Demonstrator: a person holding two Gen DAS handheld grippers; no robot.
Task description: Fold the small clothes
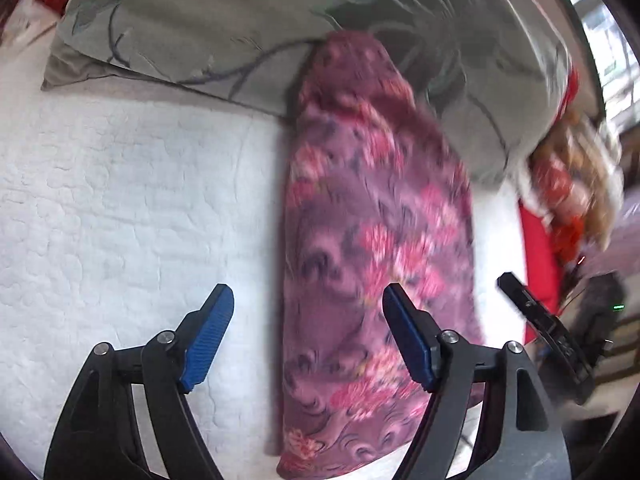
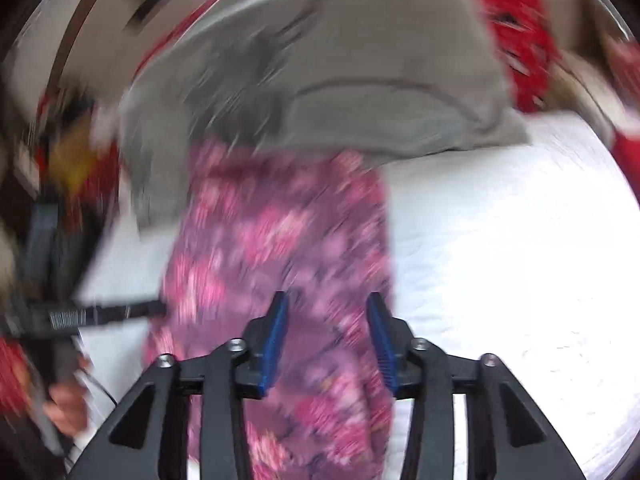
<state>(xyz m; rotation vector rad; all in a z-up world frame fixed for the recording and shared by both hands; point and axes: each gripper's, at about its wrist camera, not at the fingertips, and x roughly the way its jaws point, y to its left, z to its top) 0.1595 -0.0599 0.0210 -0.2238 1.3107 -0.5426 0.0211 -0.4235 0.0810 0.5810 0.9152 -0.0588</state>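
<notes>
A purple garment with pink flowers (image 1: 372,220) lies as a long narrow strip on the white quilted bedspread (image 1: 100,200). Its far end touches a grey pillow. My left gripper (image 1: 308,290) stands open above the strip's left edge, one blue pad over the quilt and the other over the cloth, gripping nothing. In the blurred right wrist view the garment (image 2: 280,240) runs beneath my right gripper (image 2: 328,298), which is open, its pads apart above the cloth. The right gripper's black finger (image 1: 520,296) shows beside the strip's right edge.
A grey leaf-patterned pillow (image 1: 240,40) lies along the far side of the quilt (image 2: 500,260). Red fabric (image 1: 540,248) sits off the right edge of the bed and a red cushion (image 2: 520,32) behind the pillow. A hand (image 2: 66,404) holds the left tool.
</notes>
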